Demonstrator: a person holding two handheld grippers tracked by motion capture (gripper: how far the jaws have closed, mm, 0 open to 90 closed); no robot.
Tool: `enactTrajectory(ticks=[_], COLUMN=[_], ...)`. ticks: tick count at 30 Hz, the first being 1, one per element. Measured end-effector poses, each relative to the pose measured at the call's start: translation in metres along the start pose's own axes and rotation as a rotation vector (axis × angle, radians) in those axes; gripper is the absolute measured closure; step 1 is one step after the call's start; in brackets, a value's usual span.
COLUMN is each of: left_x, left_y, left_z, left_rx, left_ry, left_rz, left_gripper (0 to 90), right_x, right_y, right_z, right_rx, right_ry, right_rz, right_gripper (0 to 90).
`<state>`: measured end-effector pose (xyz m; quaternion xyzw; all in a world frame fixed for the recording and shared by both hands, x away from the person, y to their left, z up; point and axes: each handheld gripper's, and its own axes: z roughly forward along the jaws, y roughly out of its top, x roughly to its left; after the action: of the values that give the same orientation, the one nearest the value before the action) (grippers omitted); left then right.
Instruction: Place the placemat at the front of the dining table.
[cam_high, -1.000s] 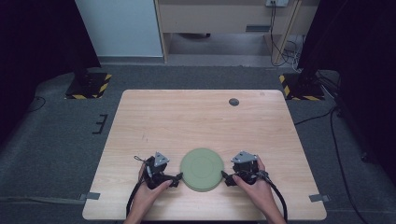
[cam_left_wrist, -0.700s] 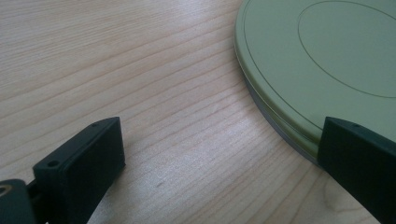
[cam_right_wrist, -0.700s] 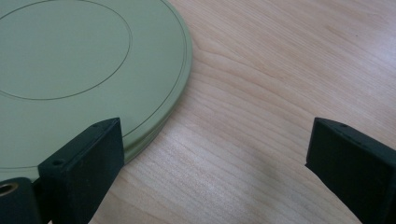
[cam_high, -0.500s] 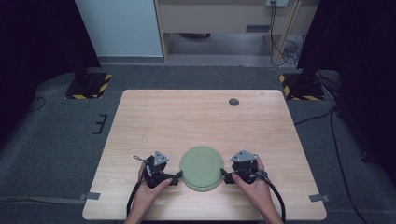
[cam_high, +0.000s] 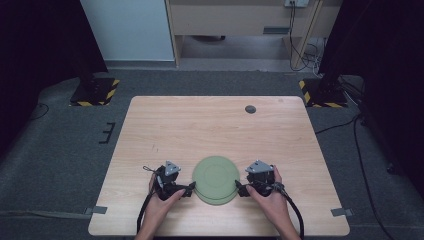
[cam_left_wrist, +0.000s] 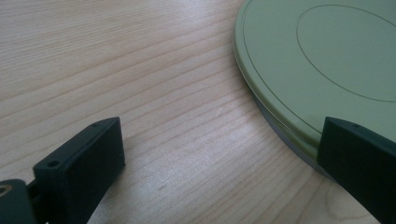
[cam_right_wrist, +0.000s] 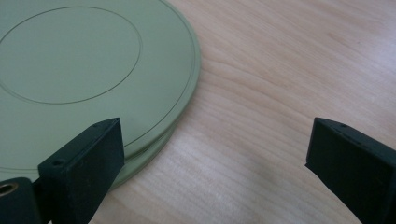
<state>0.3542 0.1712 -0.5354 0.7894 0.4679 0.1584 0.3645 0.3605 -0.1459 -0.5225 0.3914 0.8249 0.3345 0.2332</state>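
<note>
Low in the high view's centre, the green plate (cam_high: 216, 179) is lying on the wooden table (cam_high: 210, 125), flanked by the left gripper (cam_high: 189, 189) and right gripper (cam_high: 240, 190). Along the left gripper view's right edge, one spread jaw is overlapping the plate's rim (cam_left_wrist: 280, 126), the other standing over bare wood. At the right gripper view's lower left, one jaw is sitting over the plate (cam_right_wrist: 84, 70), with the jaws likewise parted, gripping nothing.

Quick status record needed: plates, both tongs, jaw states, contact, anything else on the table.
plates: stack of green plates, near edge of the wooden table, between the two tongs; the left gripper view shows at least two rims stacked
left tongs: at the stack's left rim, jaws wide open; one jaw over the rim, the other over bare wood
right tongs: at the stack's right rim, jaws wide open; one jaw over the rim, the other over bare wood
contact: neither closed on the stack; touching cannot be told
other: small dark round object near the far edge
</note>
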Motion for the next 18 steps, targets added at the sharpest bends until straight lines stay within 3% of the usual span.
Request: enactTrajectory(ticks=[6, 15, 18], left_x=[0.0013, -0.0041, -0.0033], left_y=[0.0019, 0.0015, 0.0019], left_z=[0.0013, -0.0009, 0.0002], left_rx=[-0.014, -0.018, -0.016], left_ry=[0.005, 0.003, 0.004], left_rz=[-0.006, 0.016, 0.007], left_gripper=[1.1, 1.8, 0.2], right_x=[0.0, 0.0013, 0.0029], right_y=[0.0007, -0.0006, -0.001], right_z=[0.0014, -0.0031, -0.0012], right_rx=[-0.009, 0.002, 0.009], right_ry=[-0.019, 0.013, 0.014], right_rz=[0.015, 0.003, -0.004], right_gripper=[7.7, 7.5, 7.5])
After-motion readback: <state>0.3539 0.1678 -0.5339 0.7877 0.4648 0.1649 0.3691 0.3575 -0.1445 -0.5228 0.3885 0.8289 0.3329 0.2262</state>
